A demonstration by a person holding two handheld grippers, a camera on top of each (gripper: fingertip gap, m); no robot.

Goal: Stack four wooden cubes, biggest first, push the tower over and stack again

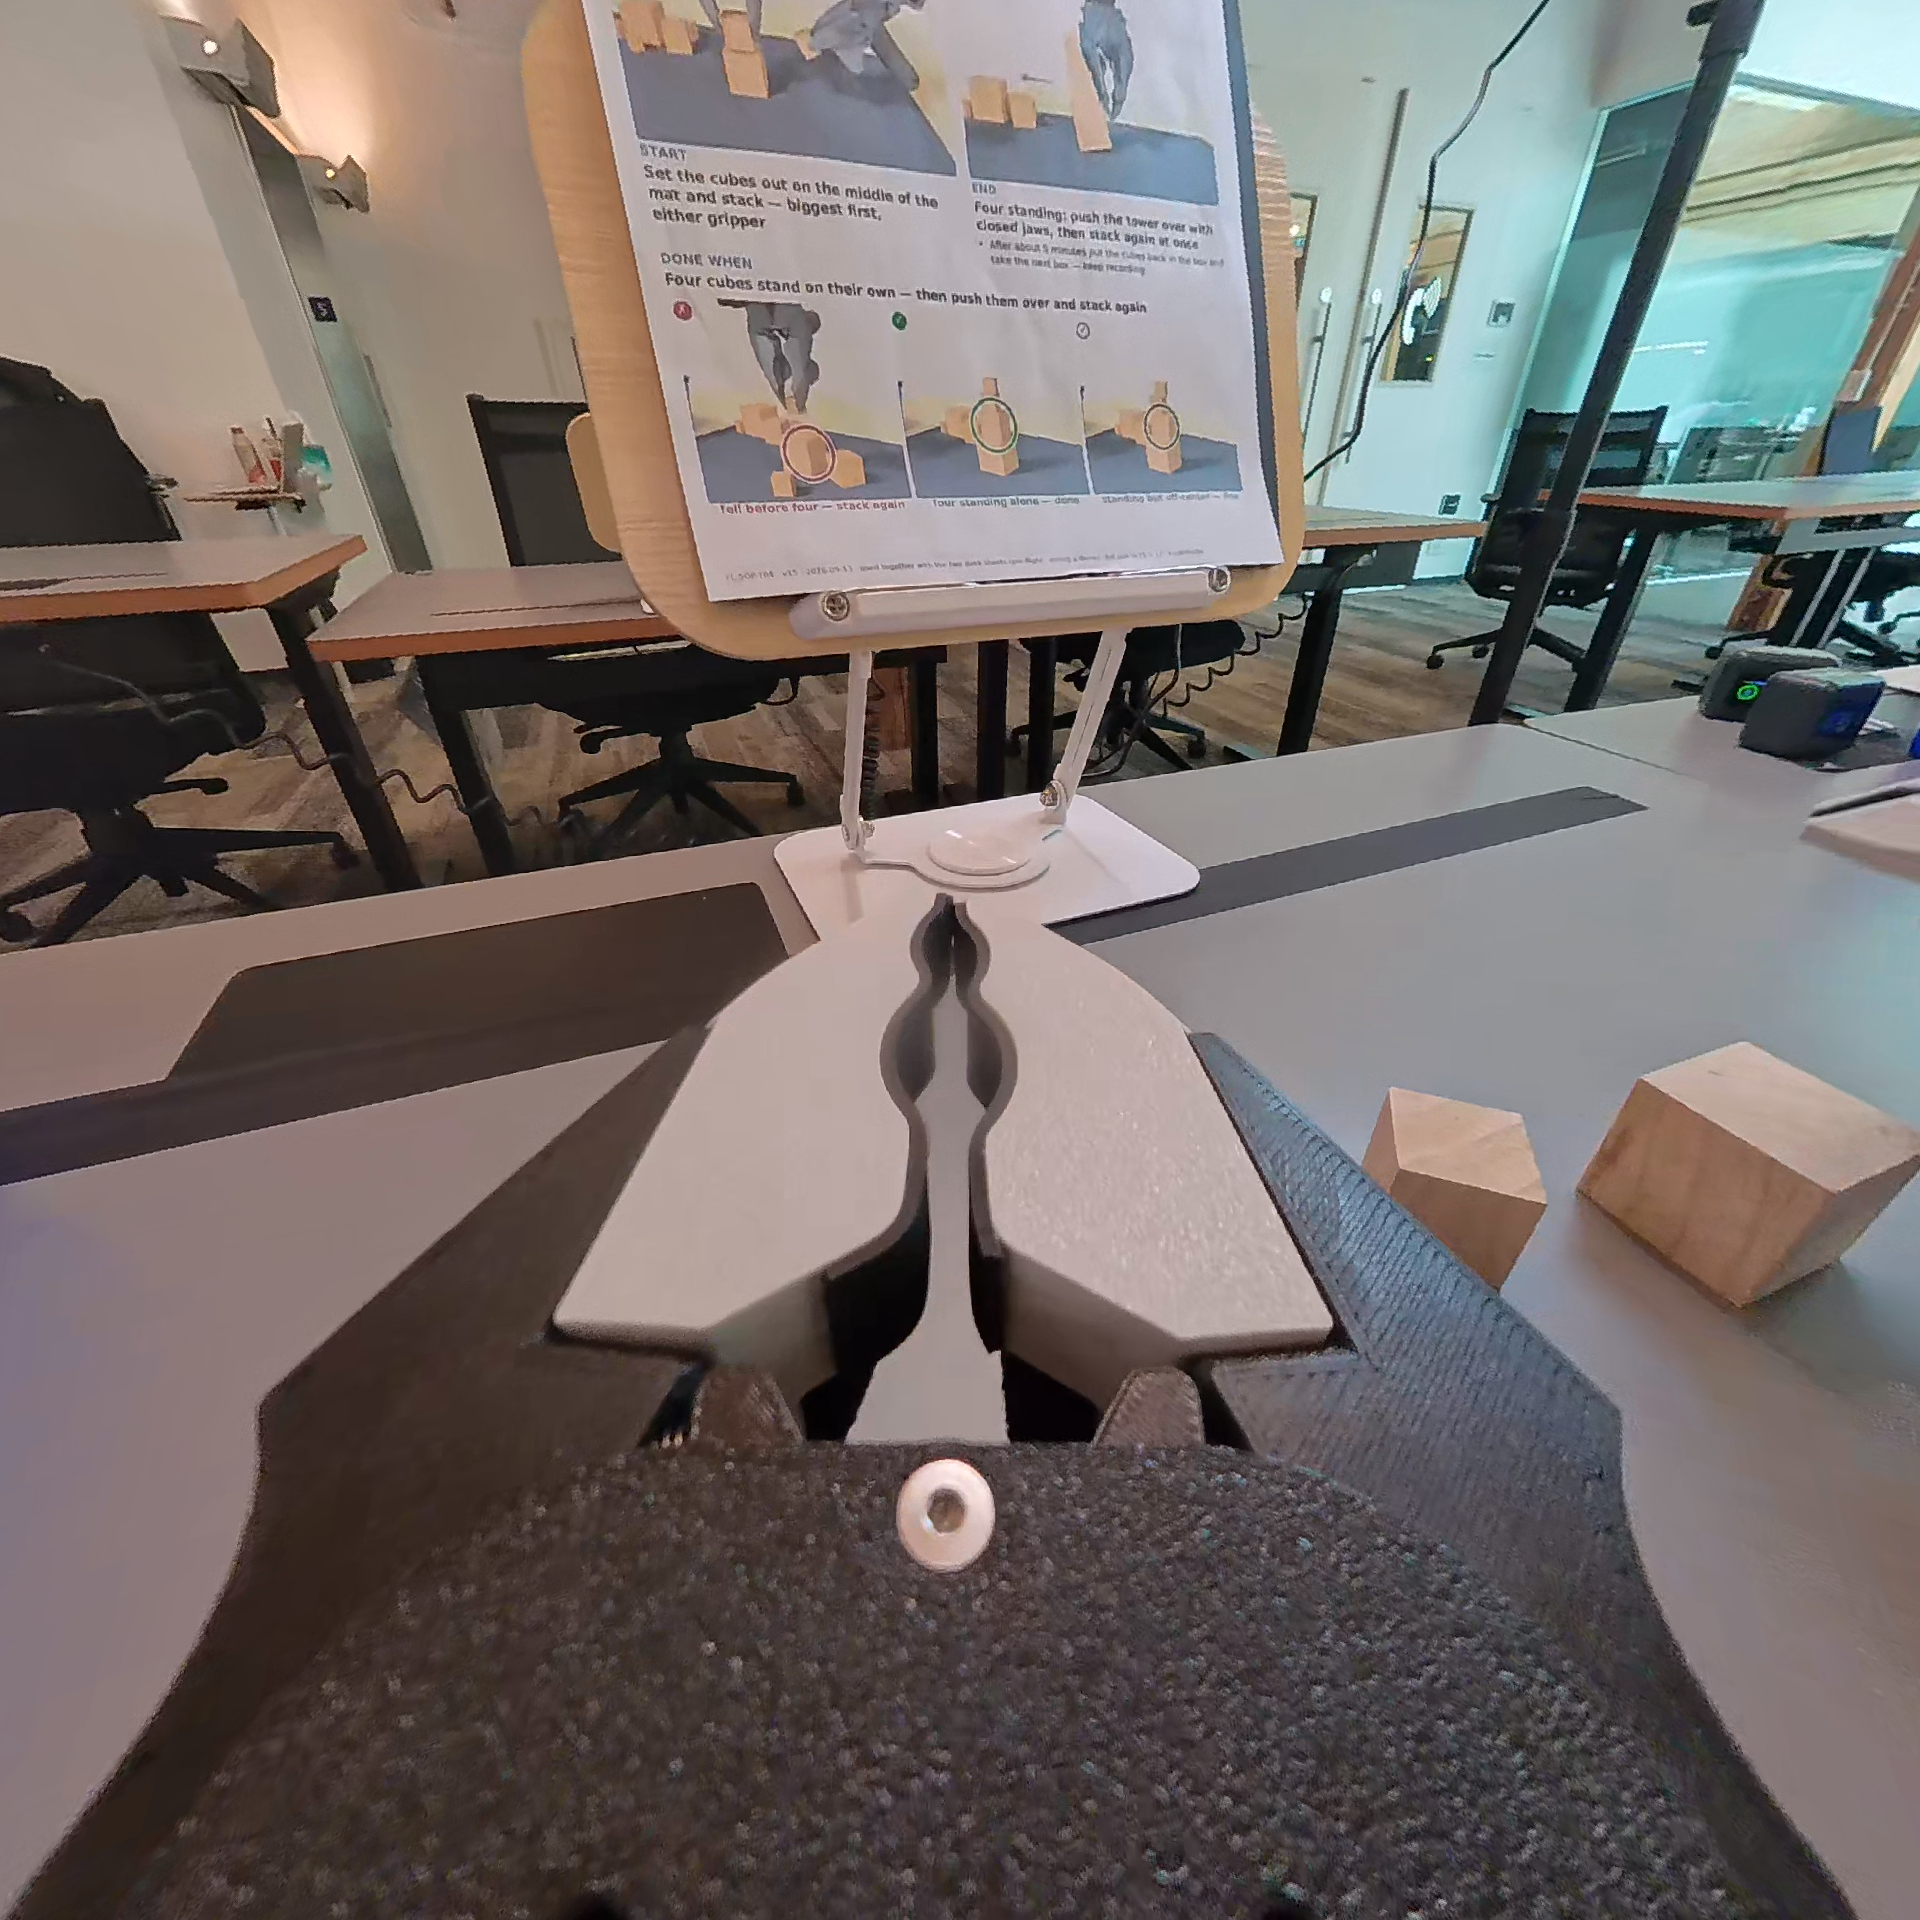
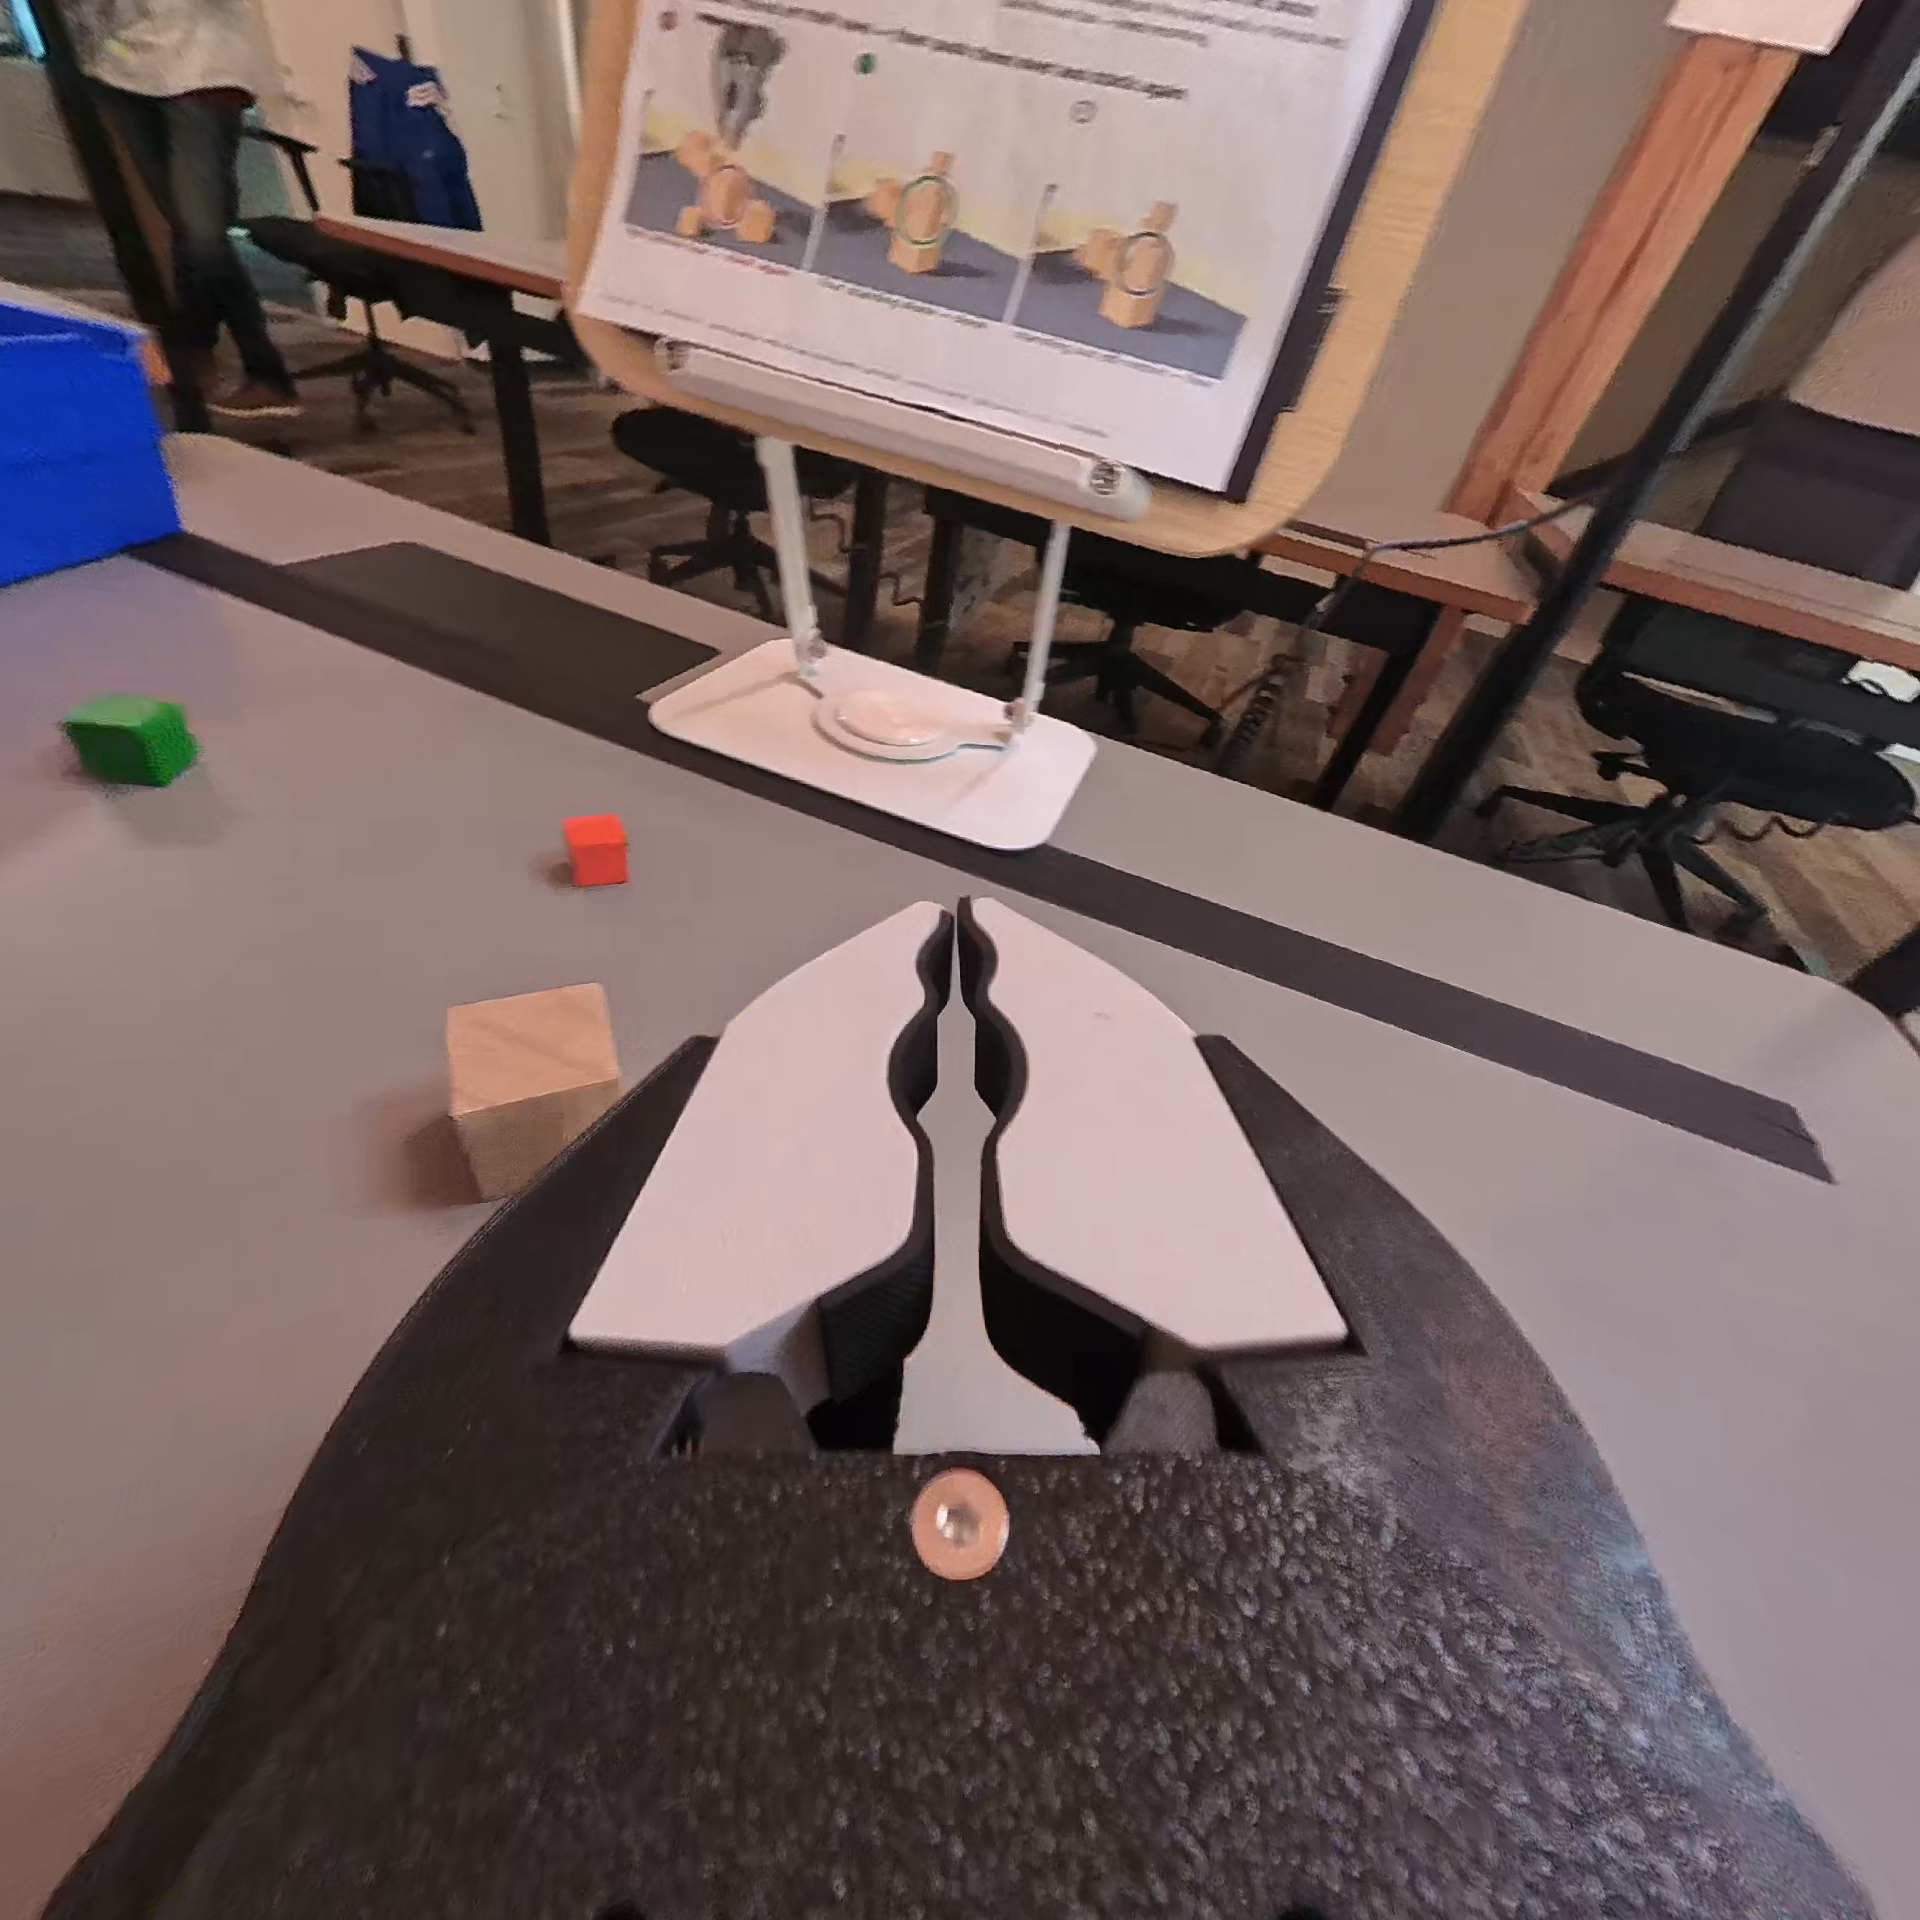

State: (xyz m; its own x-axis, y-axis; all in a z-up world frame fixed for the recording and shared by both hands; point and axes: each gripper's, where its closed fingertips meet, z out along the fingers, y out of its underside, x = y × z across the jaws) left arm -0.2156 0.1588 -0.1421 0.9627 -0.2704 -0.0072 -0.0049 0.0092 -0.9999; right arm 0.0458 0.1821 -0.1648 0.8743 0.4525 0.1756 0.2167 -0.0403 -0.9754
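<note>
My left gripper (image 1: 954, 914) is shut with nothing between its pads and points at the white base of a document stand (image 1: 1101, 862). Two plain wooden cubes lie on the grey table to its right: a smaller one (image 1: 1455, 1179) and a larger one (image 1: 1756, 1164). My right gripper (image 2: 956, 914) is shut and empty above the grey table (image 2: 312, 935). A plain wooden cube (image 2: 530, 1086) stands just left of its left finger. A small red cube (image 2: 596, 849) and a green cube (image 2: 132, 738) lie farther off to the left.
The document stand (image 2: 883, 738) holds a wooden board with a printed sheet (image 1: 935, 312) at the table's far edge. A blue bin (image 2: 73, 447) stands at the far left. Small devices (image 1: 1808, 707) sit at the far right. Desks and office chairs stand beyond the table. To reach the plain wooden cube (image 2: 530, 1086) in a straight line is about 12 cm for my right fingers, about 20 cm for my left. Look for it in the left wrist view (image 1: 1518, 1161) too.
</note>
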